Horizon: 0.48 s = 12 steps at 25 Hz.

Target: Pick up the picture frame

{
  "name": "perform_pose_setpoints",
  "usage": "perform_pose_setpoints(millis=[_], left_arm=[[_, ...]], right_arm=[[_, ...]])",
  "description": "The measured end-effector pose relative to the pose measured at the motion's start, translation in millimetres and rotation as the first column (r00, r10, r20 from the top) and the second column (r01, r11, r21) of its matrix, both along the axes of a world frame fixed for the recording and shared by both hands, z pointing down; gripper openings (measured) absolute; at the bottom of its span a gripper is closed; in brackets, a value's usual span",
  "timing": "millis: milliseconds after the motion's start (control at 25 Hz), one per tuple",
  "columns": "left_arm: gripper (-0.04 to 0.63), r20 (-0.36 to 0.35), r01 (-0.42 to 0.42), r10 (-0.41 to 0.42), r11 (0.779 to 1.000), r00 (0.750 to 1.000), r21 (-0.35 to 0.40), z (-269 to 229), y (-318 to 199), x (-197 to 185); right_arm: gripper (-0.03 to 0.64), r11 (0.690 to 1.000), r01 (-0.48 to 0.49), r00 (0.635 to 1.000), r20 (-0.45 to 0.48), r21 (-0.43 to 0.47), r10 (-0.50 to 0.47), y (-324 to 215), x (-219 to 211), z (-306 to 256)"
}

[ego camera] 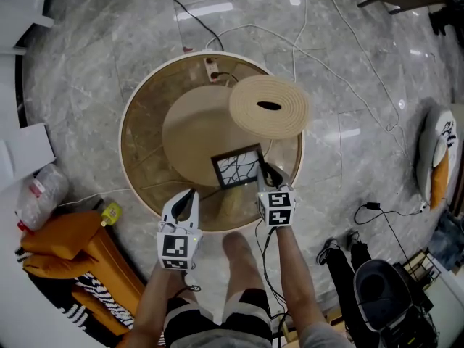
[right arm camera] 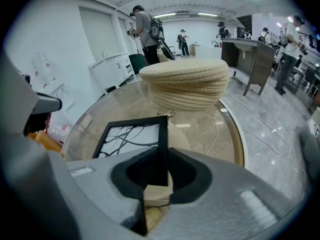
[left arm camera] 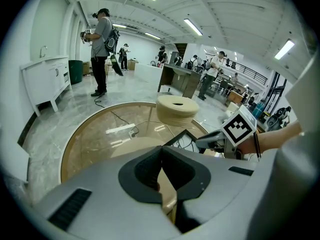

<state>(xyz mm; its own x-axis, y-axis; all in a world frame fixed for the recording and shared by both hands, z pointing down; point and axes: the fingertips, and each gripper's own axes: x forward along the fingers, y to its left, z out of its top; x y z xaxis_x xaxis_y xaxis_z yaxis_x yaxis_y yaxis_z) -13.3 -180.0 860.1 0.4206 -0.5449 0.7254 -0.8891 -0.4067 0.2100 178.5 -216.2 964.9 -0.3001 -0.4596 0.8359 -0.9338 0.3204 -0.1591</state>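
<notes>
**Right claw on the frame's edge — lift it flat and slow**

The picture frame sits on the round glass worktop, toward the person's side and just in front of the woven rope coil. The right claw has closed on the frame's right-hand black border. In the right gripper view the thin edge stands between the two pads, and they look pressed against it. Whether the frame has left the glass I cannot tell.

The left claw hangs near the worktop's near rim, apart from the frame. Its tips are together and there is nothing between them.

The step in hand looks like the lift itself. The hold is on one narrow border, so the free left side will likely want to sag and twist in the pads. A good lift would go straight up and stay unhurried, with the wrist steady so the frame does not swing.

The coil stands just behind the far edge, so the frame is best raised clear before it is carried anywhere — a nudge there could knock it out of the pads. Dragging a corner across the glass is also worth avoiding. If the frame starts to slip, the left claw is close enough to take the opposite border.
</notes>
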Motion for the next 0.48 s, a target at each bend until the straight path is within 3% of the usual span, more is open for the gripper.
perform_pose_setpoints(millis=[480], left_arm=[[0.018, 0.010, -0.022, 0.022, 0.998, 1.000, 0.064, -50, -3, -9]], right_arm=[[0.066, 0.997, -0.023, 1.000, 0.015, 0.073, 0.022, 3, -6, -66]])
